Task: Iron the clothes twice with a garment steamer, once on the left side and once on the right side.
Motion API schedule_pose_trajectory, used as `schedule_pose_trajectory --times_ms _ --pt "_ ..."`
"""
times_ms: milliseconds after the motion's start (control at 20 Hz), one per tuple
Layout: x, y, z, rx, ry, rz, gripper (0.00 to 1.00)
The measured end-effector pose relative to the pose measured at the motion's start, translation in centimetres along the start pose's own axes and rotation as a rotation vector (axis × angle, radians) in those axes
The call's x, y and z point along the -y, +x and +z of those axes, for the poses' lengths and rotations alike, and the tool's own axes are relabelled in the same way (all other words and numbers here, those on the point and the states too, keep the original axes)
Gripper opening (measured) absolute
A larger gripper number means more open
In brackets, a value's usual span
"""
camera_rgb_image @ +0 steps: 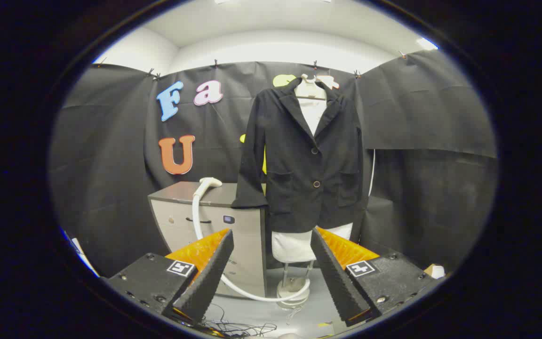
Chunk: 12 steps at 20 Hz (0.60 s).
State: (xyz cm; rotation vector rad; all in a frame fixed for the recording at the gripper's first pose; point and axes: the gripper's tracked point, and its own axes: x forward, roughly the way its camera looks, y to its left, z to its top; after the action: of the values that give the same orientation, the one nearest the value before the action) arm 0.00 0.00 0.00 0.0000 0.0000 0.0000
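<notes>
Hand-held gripper spread wide, nothing between the fingers, well back from everything.

Landmark: grey cabinet. Steamer head rests on the cabinet's top, near its front edge, nozzle end up. White hose drops from the head down the cabinet front, then loops along the floor to the base of the mannequin stand, just right of the cabinet.

Black jacket hangs on a white mannequin right of the cabinet and higher than its top; one sleeve hangs over the cabinet's right corner. Two buttons down the front, lapels open, flap pockets low on each side. White torso visible at the neck and below the hem.

Handling guess: steamer head looks like smooth rigid plastic, probably light, likely slippery. Best grip looks like the straight neck just below the head, fingers across it. Hose semi-stiff, will likely drag and tug back when lifted. Jacket soft, hanging free, will swing if pushed.

Nothing steamed yet by the look of it.
</notes>
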Motion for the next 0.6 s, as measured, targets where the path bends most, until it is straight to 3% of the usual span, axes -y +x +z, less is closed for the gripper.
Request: schedule_pose_trajectory --times_ms 600 --pt "-1.4 1.9 -0.5 -0.013 0.022 -0.031 1.00"
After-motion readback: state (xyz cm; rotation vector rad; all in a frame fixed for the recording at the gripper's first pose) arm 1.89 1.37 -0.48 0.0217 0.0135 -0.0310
